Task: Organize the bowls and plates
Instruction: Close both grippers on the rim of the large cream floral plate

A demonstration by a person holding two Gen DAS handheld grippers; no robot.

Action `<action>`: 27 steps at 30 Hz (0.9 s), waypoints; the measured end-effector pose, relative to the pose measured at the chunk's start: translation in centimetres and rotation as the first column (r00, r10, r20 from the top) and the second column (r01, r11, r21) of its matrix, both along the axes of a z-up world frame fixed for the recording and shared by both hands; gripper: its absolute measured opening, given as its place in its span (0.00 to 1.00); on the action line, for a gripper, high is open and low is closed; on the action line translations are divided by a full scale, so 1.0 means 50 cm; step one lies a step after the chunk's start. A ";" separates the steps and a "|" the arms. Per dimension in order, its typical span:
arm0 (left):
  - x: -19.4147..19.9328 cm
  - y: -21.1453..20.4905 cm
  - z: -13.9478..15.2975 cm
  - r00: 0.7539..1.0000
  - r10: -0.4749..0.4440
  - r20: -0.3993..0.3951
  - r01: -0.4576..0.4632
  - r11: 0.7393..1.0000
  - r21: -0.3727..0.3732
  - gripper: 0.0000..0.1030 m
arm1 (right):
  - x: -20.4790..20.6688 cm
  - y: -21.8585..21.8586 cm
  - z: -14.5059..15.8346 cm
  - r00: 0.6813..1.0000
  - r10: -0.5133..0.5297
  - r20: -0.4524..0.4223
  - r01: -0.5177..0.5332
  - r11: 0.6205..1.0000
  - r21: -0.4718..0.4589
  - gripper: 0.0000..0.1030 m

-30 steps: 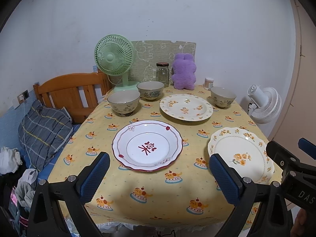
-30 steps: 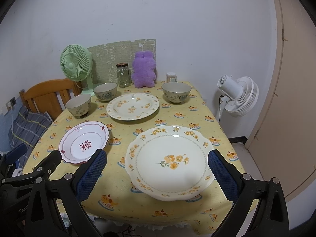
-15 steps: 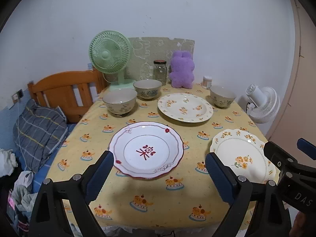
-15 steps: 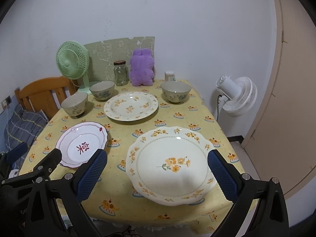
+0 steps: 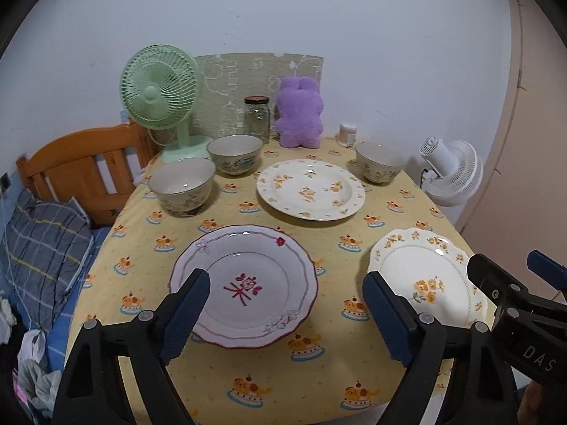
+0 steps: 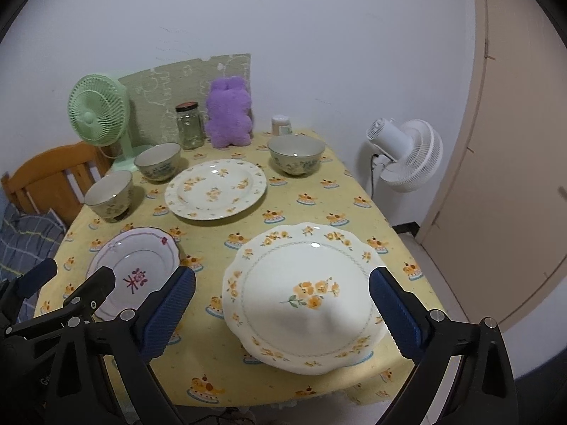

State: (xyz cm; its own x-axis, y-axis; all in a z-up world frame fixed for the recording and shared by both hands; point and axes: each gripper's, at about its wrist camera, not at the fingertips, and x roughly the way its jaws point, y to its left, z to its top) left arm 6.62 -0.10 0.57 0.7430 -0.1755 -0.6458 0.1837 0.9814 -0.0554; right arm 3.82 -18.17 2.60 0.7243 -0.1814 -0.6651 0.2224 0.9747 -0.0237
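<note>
On the yellow tablecloth lie a red-rimmed plate (image 5: pixel 244 285) at front left, a scalloped flower plate (image 6: pixel 301 290) at front right and a round flower plate (image 5: pixel 310 188) behind them. Three patterned bowls stand at the back: left (image 5: pixel 182 186), middle (image 5: pixel 234 154) and right (image 5: pixel 380 167). My left gripper (image 5: pixel 285 313) is open above the red-rimmed plate's near edge. My right gripper (image 6: pixel 281 313) is open, its fingers (image 6: pixel 166 311) straddling the scalloped flower plate from above. Both are empty.
A green desk fan (image 5: pixel 159 95), a glass jar (image 5: pixel 257 118), a purple plush toy (image 5: pixel 299 113) and a small white pot (image 5: pixel 348 134) line the table's back edge. A white floor fan (image 6: pixel 407 156) stands right of the table. A wooden bed frame (image 5: pixel 81 163) is at left.
Both grippers have moved forward and down toward the table, so the plates look larger and nearer. Both stay open. No dish has moved.
</note>
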 end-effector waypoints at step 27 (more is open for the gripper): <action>0.120 -0.254 -0.122 0.979 0.050 -0.200 -0.039 0.998 0.057 0.71 | 0.141 -0.223 -0.131 0.985 0.081 -0.151 -0.074 0.996 0.047 0.84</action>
State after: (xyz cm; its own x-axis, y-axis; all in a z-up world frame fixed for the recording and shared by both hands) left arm 12.64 -12.79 -5.54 0.6032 -0.1071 -0.7903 0.1305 0.9908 -0.0346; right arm 10.86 -29.34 -3.95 0.6245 -0.0991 -0.7747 0.1431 0.9896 -0.0113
